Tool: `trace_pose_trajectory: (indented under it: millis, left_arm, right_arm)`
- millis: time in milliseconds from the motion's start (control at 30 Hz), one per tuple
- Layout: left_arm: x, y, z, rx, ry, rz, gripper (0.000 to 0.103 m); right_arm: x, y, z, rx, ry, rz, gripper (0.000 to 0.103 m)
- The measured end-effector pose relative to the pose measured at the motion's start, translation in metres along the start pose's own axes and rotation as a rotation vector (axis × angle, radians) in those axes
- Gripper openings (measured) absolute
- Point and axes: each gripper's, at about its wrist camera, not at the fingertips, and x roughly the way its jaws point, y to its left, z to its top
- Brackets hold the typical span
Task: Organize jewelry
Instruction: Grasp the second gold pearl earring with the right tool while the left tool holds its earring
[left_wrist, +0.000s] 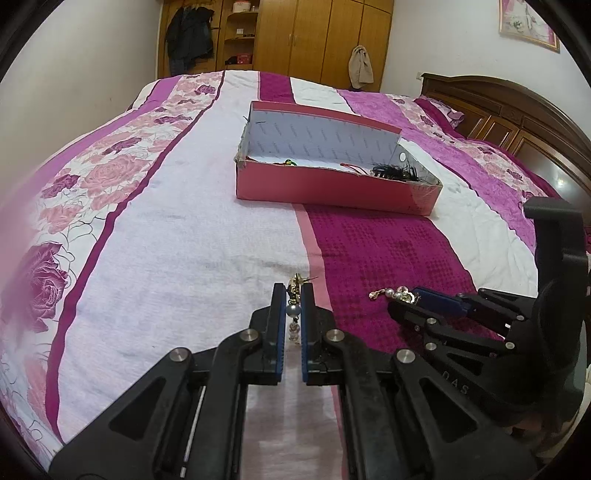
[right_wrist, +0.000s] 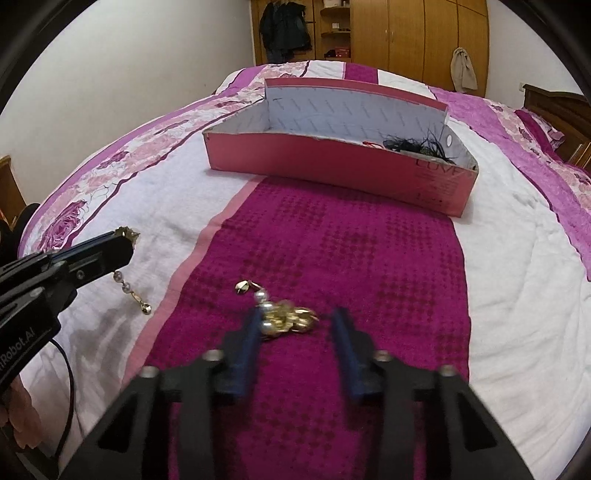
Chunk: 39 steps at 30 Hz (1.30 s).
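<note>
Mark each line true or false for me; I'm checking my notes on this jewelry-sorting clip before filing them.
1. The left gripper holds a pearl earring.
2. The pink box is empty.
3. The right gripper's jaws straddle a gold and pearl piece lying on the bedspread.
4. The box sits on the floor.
1. True. The left gripper is shut on a dangling pearl earring.
2. False. The pink box already holds a dark feathery piece at its right end.
3. True. The right gripper has its jaws on either side of the gold and pearl piece.
4. False. It rests on the bedspread.
</note>
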Motion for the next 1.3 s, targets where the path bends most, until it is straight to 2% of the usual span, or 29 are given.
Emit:
trace_pose_trajectory:
  millis: [67,133,567,600,667,700,733,767,1033,1233,1267,1300]
  left_arm:
    - [0.0,0.0,0.0,0.0,0.0,0.0,0.0]
    - [0.0,0.0,0.0,0.0,-0.001,-0.001,0.0]
    - [-0.001,0.001,0.0,-0.002,-0.007,-0.001,0.0]
    - [-0.001,0.001,0.0,-0.003,-0.007,-0.001,0.0]
    - [-0.001,0.001,0.0,-0.004,-0.007,0.0,0.0]
    - [-0.001,0.001,0.0,-0.006,-0.007,0.0,0.0]
    - [-0.001,0.002,0.0,-0.008,-0.007,0.0,0.0]
    - [-0.001,0.002,0.0,-0.01,-0.007,0.001,0.0]
    - [-0.001,0.004,0.001,-0.015,-0.007,0.003,0.0]
    - [0.0,0.005,0.002,-0.017,-0.005,0.002,0.0]
    - [0.0,0.005,0.001,-0.017,-0.005,0.002,0.0]
    - [0.001,0.005,0.001,-0.018,-0.005,0.003,0.0]
  right_arm:
    - [-0.001,0.0,0.0,-0.001,-0.003,0.004,0.029]
    - [-0.002,-0.002,0.0,0.005,-0.006,0.015,0.017]
    - [-0.01,-0.01,0.003,0.058,-0.038,0.094,0.017]
    - [-0.009,-0.01,0.004,0.066,-0.037,0.1,0.017]
    - [-0.006,-0.009,0.006,0.078,-0.032,0.104,0.027]
    - [-0.006,-0.009,0.008,0.085,-0.035,0.11,0.041]
    - [-0.005,-0.008,0.01,0.091,-0.043,0.118,0.051]
    - [-0.005,-0.007,0.012,0.09,-0.048,0.117,0.052]
    - [0.008,0.002,0.03,0.069,-0.063,0.075,0.053]
    - [0.022,0.005,0.033,0.054,-0.041,0.053,0.053]
    - [0.023,0.005,0.033,0.05,-0.039,0.051,0.052]
    - [0.023,0.005,0.032,0.045,-0.042,0.047,0.043]
